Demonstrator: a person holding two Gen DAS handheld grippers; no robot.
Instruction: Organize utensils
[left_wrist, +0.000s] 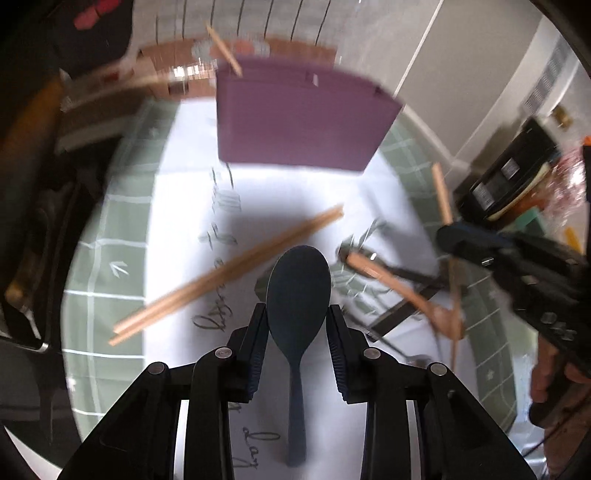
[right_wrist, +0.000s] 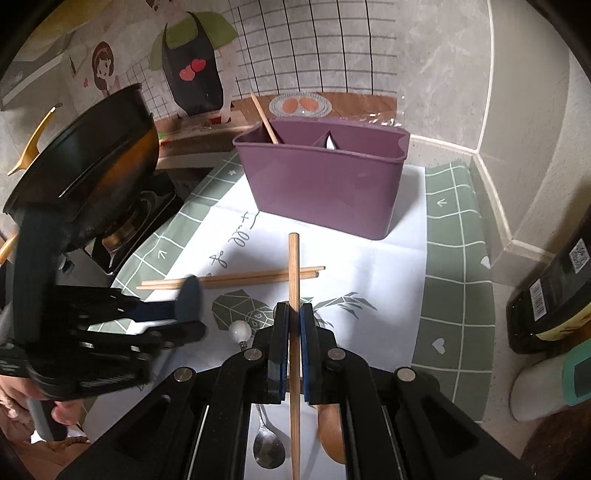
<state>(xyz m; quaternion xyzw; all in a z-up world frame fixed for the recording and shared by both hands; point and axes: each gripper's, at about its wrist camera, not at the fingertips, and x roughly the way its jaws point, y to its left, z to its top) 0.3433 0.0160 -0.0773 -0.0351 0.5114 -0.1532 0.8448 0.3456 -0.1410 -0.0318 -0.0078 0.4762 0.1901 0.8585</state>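
My left gripper (left_wrist: 297, 314) is shut on a dark blue rice paddle (left_wrist: 298, 288), holding it above the white mat; it also shows in the right wrist view (right_wrist: 188, 299). My right gripper (right_wrist: 294, 314) is shut on a single wooden chopstick (right_wrist: 294, 266), held upright and pointing at the purple utensil holder (right_wrist: 321, 181). That holder (left_wrist: 299, 114) has a chopstick (right_wrist: 264, 118) leaning in its left compartment. A pair of chopsticks (right_wrist: 236, 278) lies on the mat. A metal spoon (right_wrist: 267, 446) and a wooden spoon (right_wrist: 330, 435) lie under my right gripper.
A black wok (right_wrist: 85, 162) sits on a stove (right_wrist: 147, 214) at the left. Dark bottles (right_wrist: 546, 306) stand at the right by the wall. A white paper sheet (right_wrist: 369, 266) lies on a green grid mat (right_wrist: 458, 258).
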